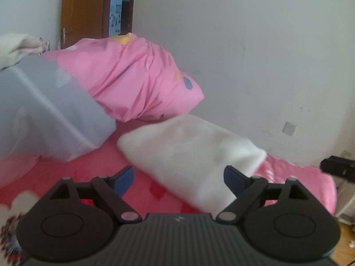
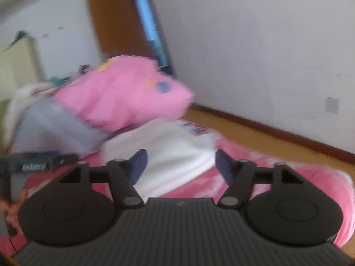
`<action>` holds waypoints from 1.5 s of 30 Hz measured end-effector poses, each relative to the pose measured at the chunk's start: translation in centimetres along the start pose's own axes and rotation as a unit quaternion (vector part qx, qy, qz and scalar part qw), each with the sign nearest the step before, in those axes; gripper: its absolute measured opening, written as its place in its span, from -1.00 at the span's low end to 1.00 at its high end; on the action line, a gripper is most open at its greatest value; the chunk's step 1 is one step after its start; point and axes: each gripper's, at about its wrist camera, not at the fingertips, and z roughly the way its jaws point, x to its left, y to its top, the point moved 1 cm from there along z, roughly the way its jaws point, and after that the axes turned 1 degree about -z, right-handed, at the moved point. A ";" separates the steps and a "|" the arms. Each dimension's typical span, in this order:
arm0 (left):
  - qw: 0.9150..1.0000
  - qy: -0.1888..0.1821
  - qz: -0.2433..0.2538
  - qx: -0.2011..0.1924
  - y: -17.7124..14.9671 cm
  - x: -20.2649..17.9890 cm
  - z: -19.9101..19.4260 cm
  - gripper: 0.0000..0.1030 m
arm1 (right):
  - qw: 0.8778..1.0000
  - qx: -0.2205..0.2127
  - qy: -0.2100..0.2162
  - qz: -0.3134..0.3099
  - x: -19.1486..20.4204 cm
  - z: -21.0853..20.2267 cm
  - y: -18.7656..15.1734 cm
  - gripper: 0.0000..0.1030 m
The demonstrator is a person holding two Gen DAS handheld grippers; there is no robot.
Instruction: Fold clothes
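- Here the left gripper [image 1: 178,178] hangs above the bed with its blue-padded fingers [image 1: 124,180] spread wide and nothing between them
- The right gripper [image 2: 179,166] is likewise wide apart and empty, its blue pads [image 2: 138,166] clear of the cloth; this view is blurred
- The task's thing, a white garment [image 1: 193,155], lies folded into a compact oblong on the pink bedspread [image 1: 93,168], just ahead of both grippers
- In the right wrist view the same white garment [image 2: 168,153] shows a red and blue print [image 2: 196,129] at its far end, too blurred to read
- A pink pillow [image 1: 133,77] with yellow and blue patches lies beyond the garment, near the wall
- A pale grey-blue bundle of bedding [image 1: 46,110] lies to the left of the garment and overlaps the pillow's near-left side
- A cream-coloured cloth [image 1: 17,46] sits behind that bundle at the far left
- A brown wooden door [image 1: 84,11] stands open behind the pillow, beside a white wall [image 1: 255,55]
- The wooden floor [image 2: 255,130] and a dark skirting board run along the wall to the right of the bed
- The left gripper's dark body [image 2: 33,166] shows at the left edge of the right wrist view, and the right gripper's dark tip [image 1: 337,168] at the right edge of the left wrist view
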 end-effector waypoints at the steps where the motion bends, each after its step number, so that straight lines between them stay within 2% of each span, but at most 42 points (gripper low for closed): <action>1: 1.000 0.000 -0.002 0.001 -0.3 0.2 -1.4 0.73 | 1.000 0.001 0.008 -0.008 1.1 -1.1 -0.3 0.57; 4: 1.000 0.000 -0.009 0.005 -1.3 0.9 -5.7 0.74 | 0.999 0.001 0.019 -0.031 4.2 -4.2 -1.0 0.59; 6: 1.000 0.001 -0.018 -0.003 -2.3 1.5 -8.2 0.78 | 0.999 0.000 0.018 -0.044 5.6 -6.7 -1.6 0.70; 9: 0.998 0.035 -0.007 -0.045 -4.8 1.9 -11.0 0.87 | 0.995 -0.016 -0.020 -0.099 8.0 -10.1 -3.5 0.85; 12: 0.998 0.051 -0.029 -0.037 -7.7 2.8 -13.9 0.87 | 0.987 -0.029 -0.072 -0.142 10.1 -12.5 -6.3 0.90; 14: 0.997 0.062 -0.044 -0.032 -9.6 3.3 -15.8 0.87 | 0.983 -0.023 -0.104 -0.149 11.3 -13.6 -8.3 0.90; 18: 0.994 0.084 -0.073 -0.023 -13.5 4.4 -19.7 0.87 | 0.982 -0.016 -0.146 -0.117 13.1 -16.5 -11.2 0.90; 22: 0.989 0.104 -0.104 -0.013 -17.4 5.6 -23.5 0.89 | 0.993 -0.001 -0.114 -0.026 14.3 -19.0 -12.1 0.90; 25: 0.984 0.073 -0.162 -0.013 -18.1 6.3 -26.7 0.93 | 0.994 -0.006 -0.111 0.006 15.9 -20.7 -12.5 0.90; 30: 0.984 0.085 -0.156 -0.024 -17.5 5.8 -30.2 1.00 | 0.991 -0.014 -0.129 -0.024 19.4 -23.1 -12.8 0.98; 33: 0.986 0.070 -0.153 -0.020 -17.2 5.0 -31.1 1.00 | 0.989 -0.012 -0.140 -0.046 21.2 -24.5 -12.8 0.98; 38: 0.991 0.051 -0.124 -0.017 -17.4 3.0 -31.4 1.00 | 0.978 -0.008 -0.196 -0.071 22.9 -26.5 -13.2 0.98; 45: 0.993 0.055 -0.102 -0.006 -18.0 1.0 -31.0 1.00 | 0.973 -0.019 -0.213 -0.090 23.4 -28.0 -13.7 0.98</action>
